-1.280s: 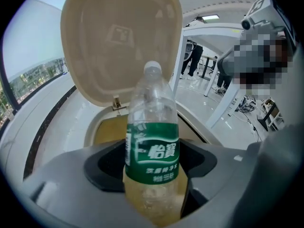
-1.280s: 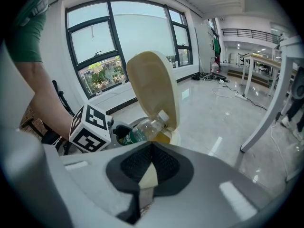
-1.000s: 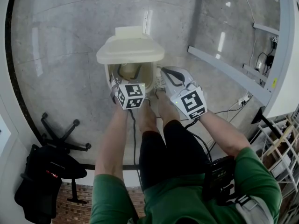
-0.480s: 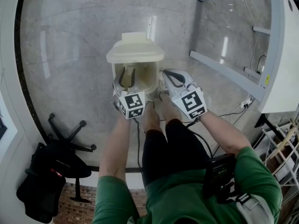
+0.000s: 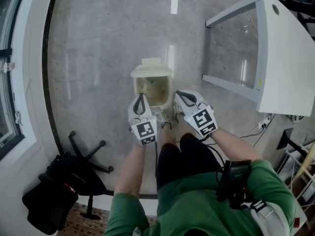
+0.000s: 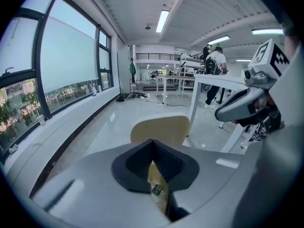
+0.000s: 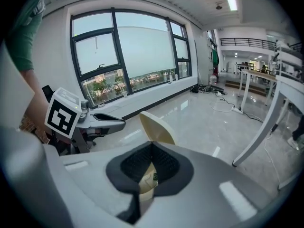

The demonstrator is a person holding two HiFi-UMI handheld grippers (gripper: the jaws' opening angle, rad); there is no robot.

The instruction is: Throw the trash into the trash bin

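A cream trash bin [image 5: 151, 76] stands on the grey floor with its lid [image 5: 152, 62] tipped up at the back. Something pale lies inside; I cannot tell what. My left gripper [image 5: 141, 96] hangs above the bin's near rim; its jaws have just been closing and now meet with nothing between them. My right gripper [image 5: 177, 93] hangs beside the bin's right side, also shut and empty. The left gripper view looks past the left gripper [image 6: 152, 141] at the lid [image 6: 159, 129]. In the right gripper view the lid [image 7: 156, 127] shows beyond the right gripper [image 7: 152, 144].
A white desk [image 5: 275, 58] on a metal frame stands to the right. A black office chair [image 5: 64, 181] sits at the lower left, by the window wall. Cables [image 5: 261, 124] run along the floor on the right. The person's feet stand just before the bin.
Both grippers have risen away from the bin. The left one came up out of the bin's mouth and its jaws closed. The bin looks smaller and farther below.
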